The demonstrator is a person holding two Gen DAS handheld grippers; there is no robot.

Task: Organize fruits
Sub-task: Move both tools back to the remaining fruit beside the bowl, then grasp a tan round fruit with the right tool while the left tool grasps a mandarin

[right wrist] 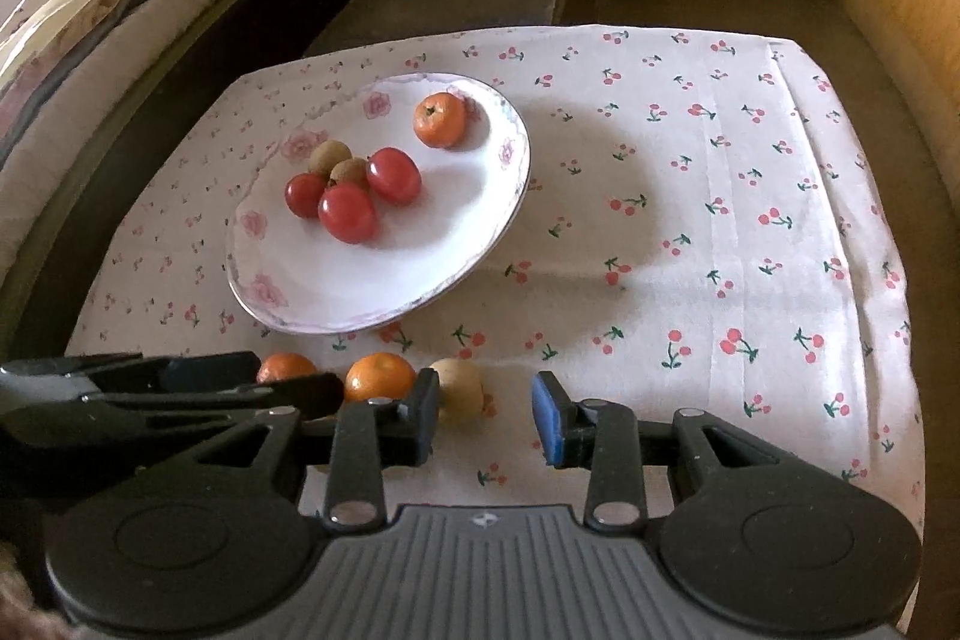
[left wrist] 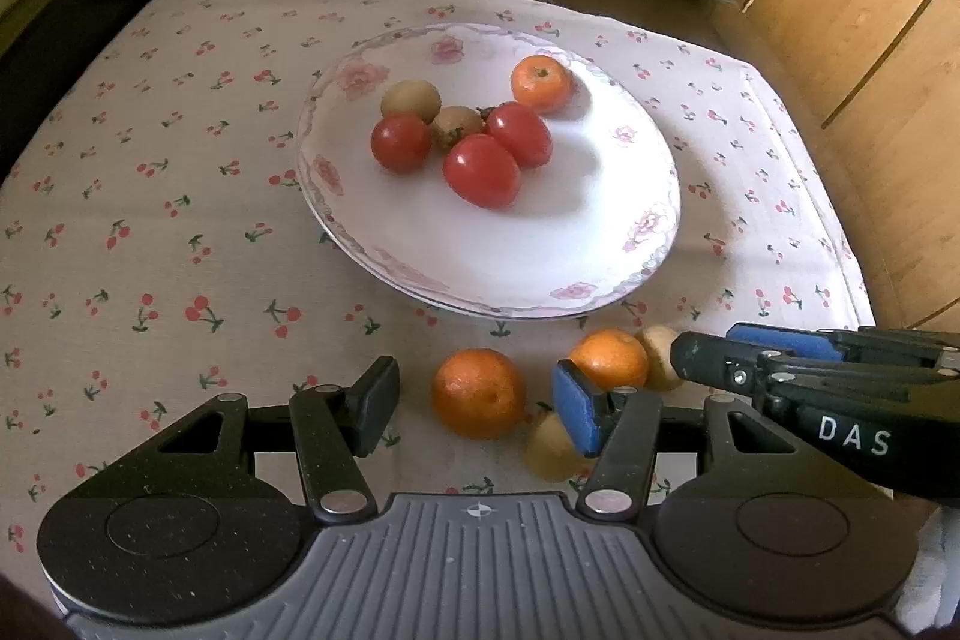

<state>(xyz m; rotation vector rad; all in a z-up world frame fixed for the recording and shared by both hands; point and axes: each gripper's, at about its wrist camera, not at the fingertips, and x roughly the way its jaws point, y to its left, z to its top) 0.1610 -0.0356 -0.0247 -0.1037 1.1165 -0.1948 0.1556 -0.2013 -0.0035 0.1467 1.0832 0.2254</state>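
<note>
one cherry-print tablecloth [left wrist: 180, 220] is carrying one floral plate [left wrist: 600, 244]. lying on the plate: three red tomatoes [left wrist: 482, 171], two brown longans [left wrist: 411, 99], one orange [left wrist: 540, 83]. lying on the cloth near the plate's front rim: two oranges [left wrist: 478, 392] and two pale brown fruits [left wrist: 660, 358]. the left gripper [left wrist: 474, 409] is standing released around one loose orange, pads apart from it; the right gripper [right wrist: 483, 421] is standing released, gripping nothing.

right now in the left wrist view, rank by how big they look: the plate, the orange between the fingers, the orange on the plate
1. plate
2. orange between the fingers, though it is nearest the camera, which inflates it
3. orange on the plate
</note>
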